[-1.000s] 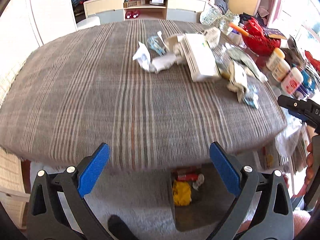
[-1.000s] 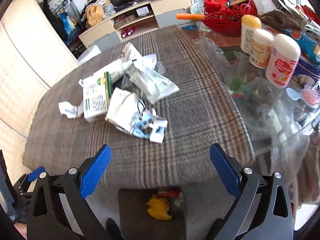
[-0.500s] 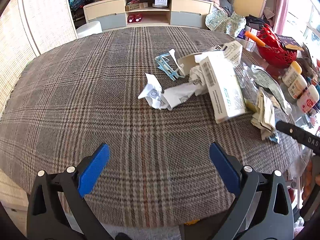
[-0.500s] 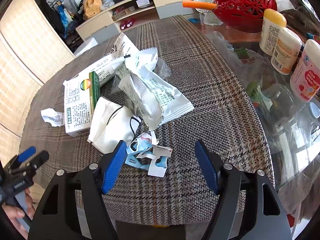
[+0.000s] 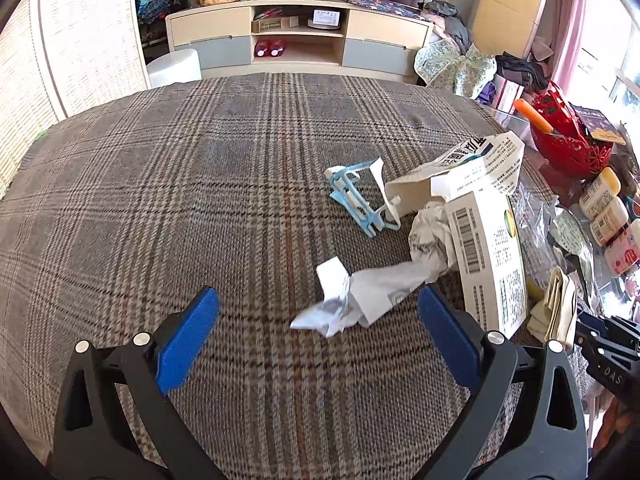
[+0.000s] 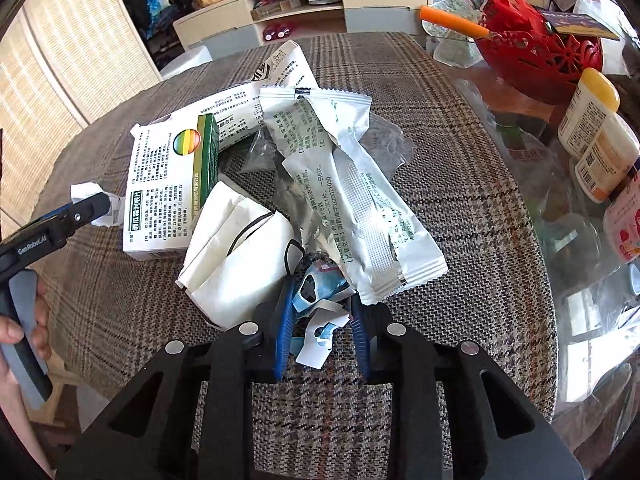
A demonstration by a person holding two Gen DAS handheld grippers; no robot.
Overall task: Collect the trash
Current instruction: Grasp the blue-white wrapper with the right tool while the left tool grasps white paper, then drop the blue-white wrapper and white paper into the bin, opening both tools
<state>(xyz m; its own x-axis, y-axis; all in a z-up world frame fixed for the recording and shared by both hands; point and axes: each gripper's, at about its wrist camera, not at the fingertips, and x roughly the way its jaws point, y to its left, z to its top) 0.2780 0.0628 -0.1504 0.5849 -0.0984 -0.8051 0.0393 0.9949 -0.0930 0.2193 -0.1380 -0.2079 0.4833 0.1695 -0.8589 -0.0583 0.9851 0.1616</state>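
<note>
Trash lies in a heap on the plaid tablecloth (image 5: 160,200). My right gripper (image 6: 322,334) points down at torn blue-and-white wrapper scraps (image 6: 320,292). Its jaws are closing, with the scraps between the blue pads and a little gap still showing. Behind the scraps lie white foil sachets (image 6: 360,200), a folded white mask (image 6: 236,256) and a medicine box (image 6: 168,188). My left gripper (image 5: 318,334) stands open over the cloth. A crumpled white paper (image 5: 352,300) lies just ahead between its fingers, with the box (image 5: 492,264) to the right. A blue-and-white torn carton piece (image 5: 356,200) lies farther off.
A red basket (image 6: 536,52) and plastic bottles (image 6: 592,120) stand on the glass tabletop right of the cloth. A hand holds the left gripper (image 6: 80,212) at the cloth's left edge. A low TV cabinet (image 5: 300,40) stands across the room.
Both grippers came forward over the table to the trash. The right jaws narrowed from wide open to a small gap around the wrapper scraps. The left jaws stayed wide.
</note>
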